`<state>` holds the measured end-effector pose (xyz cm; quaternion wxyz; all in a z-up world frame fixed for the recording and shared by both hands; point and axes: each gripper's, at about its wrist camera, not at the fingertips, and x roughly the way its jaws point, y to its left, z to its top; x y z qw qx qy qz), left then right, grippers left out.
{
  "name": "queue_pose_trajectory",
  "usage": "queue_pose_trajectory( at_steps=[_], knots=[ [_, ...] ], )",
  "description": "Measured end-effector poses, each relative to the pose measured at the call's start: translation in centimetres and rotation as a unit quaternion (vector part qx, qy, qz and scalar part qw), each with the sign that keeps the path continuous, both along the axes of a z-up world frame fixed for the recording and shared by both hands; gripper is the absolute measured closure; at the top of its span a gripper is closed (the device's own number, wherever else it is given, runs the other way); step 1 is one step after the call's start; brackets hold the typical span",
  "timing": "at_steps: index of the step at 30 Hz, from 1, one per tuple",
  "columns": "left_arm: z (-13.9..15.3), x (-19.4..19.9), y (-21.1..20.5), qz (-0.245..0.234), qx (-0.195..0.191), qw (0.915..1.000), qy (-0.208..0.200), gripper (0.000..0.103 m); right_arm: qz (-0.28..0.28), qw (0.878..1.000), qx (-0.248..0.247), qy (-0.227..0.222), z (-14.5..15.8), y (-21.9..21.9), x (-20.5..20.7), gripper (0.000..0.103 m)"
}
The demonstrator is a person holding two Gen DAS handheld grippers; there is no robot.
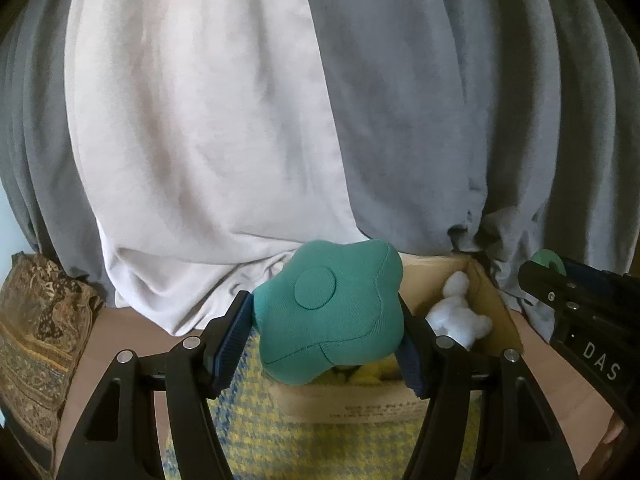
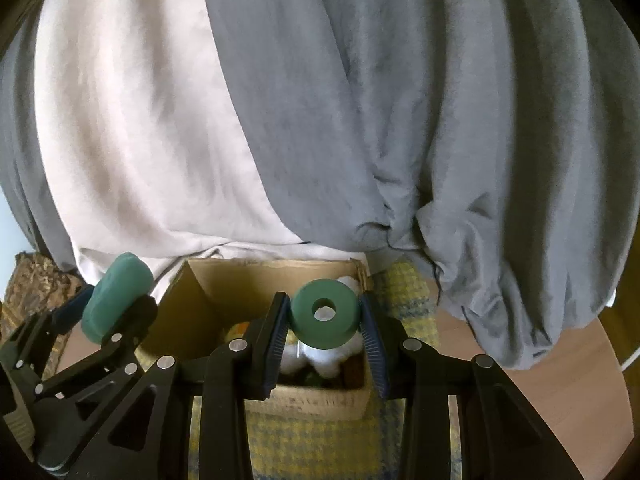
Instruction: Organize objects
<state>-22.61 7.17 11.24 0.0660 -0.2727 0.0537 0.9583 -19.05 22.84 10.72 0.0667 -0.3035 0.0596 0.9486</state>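
My left gripper [image 1: 326,328] is shut on a teal flower-shaped cushion [image 1: 328,312], held above the near left corner of an open cardboard box [image 1: 502,312]. The same cushion [image 2: 116,296] and left gripper [image 2: 108,308] show at the left of the right wrist view. My right gripper [image 2: 325,320] is shut on a dark green foam ring [image 2: 324,314] with a hole through its middle, held over the cardboard box [image 2: 200,292]. In the left wrist view the right gripper [image 1: 538,270] enters from the right with the ring [image 1: 550,260] at its tip. A white plush toy [image 1: 460,312] lies inside the box.
The box stands on a yellow and blue checked mat [image 2: 320,448] on a wooden floor [image 2: 568,380]. White and grey draped bedding [image 1: 280,100] hangs right behind the box. A patterned brown cushion [image 1: 36,328] sits at the left. Yellow items [image 1: 368,374] lie in the box.
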Motion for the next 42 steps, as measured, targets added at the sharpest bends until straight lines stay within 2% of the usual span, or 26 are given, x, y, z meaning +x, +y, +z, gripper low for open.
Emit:
queue_pose_trajectory(
  at_steps=[10, 15, 20, 21, 23, 25, 27, 28, 31, 35, 42],
  knots=[
    [-1.5, -4.1, 0.2, -0.003, 0.002, 0.9995, -0.031, 0.038, 0.011, 0.999, -0.017, -0.038, -1.5, 0.6, -4.5, 0.067],
    [-2.0, -5.0, 0.4, -0.004, -0.001, 0.9991, -0.042, 0.037, 0.02, 0.998, -0.024, -0.051, -2.3, 0.5, -5.6, 0.067],
    [-2.3, -5.3, 0.5, 0.0, -0.006, 0.9988, -0.048, 0.032, 0.021, 0.998, -0.014, -0.052, -2.3, 0.1, -6.0, 0.066],
    [-2.3, -5.3, 0.5, 0.003, -0.008, 0.9988, -0.048, 0.03, 0.018, 0.998, -0.01, -0.053, -2.2, 0.0, -6.0, 0.063],
    [-2.3, -5.2, 0.5, 0.011, -0.016, 0.9988, -0.045, 0.025, 0.012, 0.999, -0.006, -0.05, -2.1, 0.1, -6.1, 0.035],
    [-2.3, -5.0, 0.4, 0.015, -0.019, 0.9989, -0.041, 0.016, 0.006, 0.999, -0.005, -0.041, -1.8, 0.3, -5.7, 0.026],
    [-2.2, -4.8, 0.3, 0.017, -0.017, 0.9988, -0.042, 0.014, 0.002, 0.999, -0.004, -0.042, -1.7, 0.4, -5.6, 0.024],
    [-2.2, -4.7, 0.3, 0.018, -0.015, 0.9988, -0.042, 0.011, -0.003, 0.999, -0.004, -0.046, -1.7, 0.5, -5.6, 0.02],
    [-1.9, -4.2, 0.1, 0.026, -0.01, 0.9988, -0.041, 0.001, -0.012, 0.999, -0.008, -0.048, -1.6, 1.0, -5.2, 0.012],
    [-1.6, -3.4, 0.3, 0.031, -0.022, 0.9988, -0.032, 0.001, -0.019, 0.998, -0.005, -0.054, -1.4, 1.0, -4.5, 0.006],
    [-1.4, -2.1, 0.0, 0.039, -0.026, 0.9983, -0.035, 0.001, -0.025, 0.998, -0.005, -0.056, -1.2, 1.0, -2.9, 0.004]
  ],
)
